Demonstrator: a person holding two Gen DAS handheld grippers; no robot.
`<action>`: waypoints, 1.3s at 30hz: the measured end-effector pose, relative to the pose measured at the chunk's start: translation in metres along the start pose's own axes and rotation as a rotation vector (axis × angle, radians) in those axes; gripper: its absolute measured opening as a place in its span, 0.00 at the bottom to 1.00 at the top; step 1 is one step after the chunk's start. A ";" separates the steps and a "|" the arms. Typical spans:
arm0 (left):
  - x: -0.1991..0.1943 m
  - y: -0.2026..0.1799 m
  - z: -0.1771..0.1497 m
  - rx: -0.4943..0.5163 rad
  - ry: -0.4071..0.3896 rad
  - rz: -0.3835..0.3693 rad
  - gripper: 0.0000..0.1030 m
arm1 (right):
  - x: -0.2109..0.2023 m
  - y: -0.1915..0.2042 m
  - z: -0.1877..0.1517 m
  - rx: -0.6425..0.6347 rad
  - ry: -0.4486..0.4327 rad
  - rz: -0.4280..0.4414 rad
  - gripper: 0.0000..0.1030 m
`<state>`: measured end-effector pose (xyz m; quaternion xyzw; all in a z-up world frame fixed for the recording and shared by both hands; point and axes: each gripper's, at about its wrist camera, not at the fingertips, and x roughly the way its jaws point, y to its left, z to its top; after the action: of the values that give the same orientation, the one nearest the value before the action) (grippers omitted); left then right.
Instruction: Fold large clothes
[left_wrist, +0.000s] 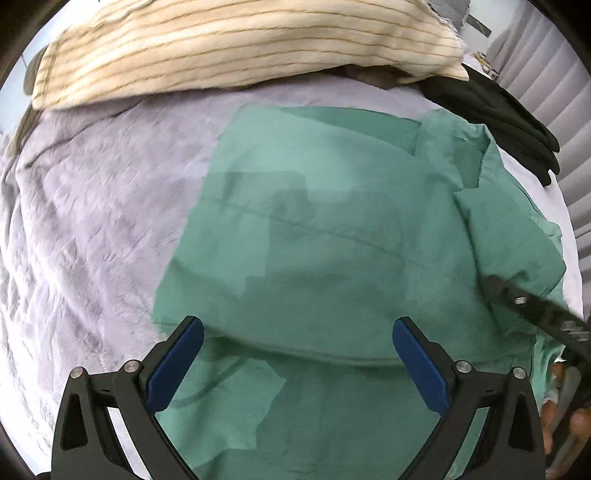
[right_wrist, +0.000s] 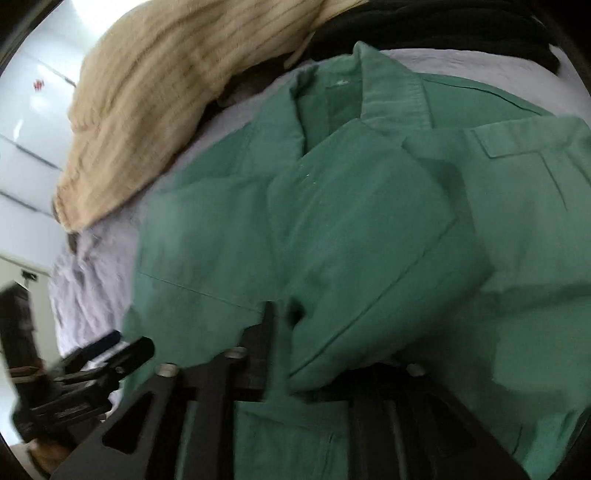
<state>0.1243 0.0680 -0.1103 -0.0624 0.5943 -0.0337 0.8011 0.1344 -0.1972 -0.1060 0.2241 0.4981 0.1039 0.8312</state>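
So the green collared shirt is lying spread on the lavender bedspread, collar end pointing toward the black garment at the far edge. One side panel is folded over onto the body, and you can see a flapped chest pocket just beside the collar.

Left hand-held gripper hovers over the shirt's lower part with its blue-padded fingers spread wide, nothing between them.

Right hand-held gripper is at the shirt's side edge, and a fold of the green fabric is draped over it. The frame is blurry and the cloth hides the fingertips, so I can't tell if it's clamped or not.

Beyond the shirt, a cream striped pillow sits on the bedspread, next to the black garment.
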 end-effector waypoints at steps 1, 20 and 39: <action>-0.001 0.005 0.000 -0.001 -0.001 -0.007 0.99 | -0.006 -0.002 -0.001 0.024 -0.003 0.018 0.66; -0.037 0.054 0.026 0.013 -0.063 0.027 0.99 | 0.008 0.087 -0.018 -0.388 0.013 -0.193 0.17; 0.028 -0.276 0.098 0.639 0.034 -0.369 0.99 | -0.132 -0.188 -0.102 0.720 -0.259 0.206 0.64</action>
<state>0.2316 -0.2032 -0.0702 0.0853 0.5457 -0.3626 0.7506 -0.0277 -0.3871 -0.1336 0.5615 0.3686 -0.0236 0.7405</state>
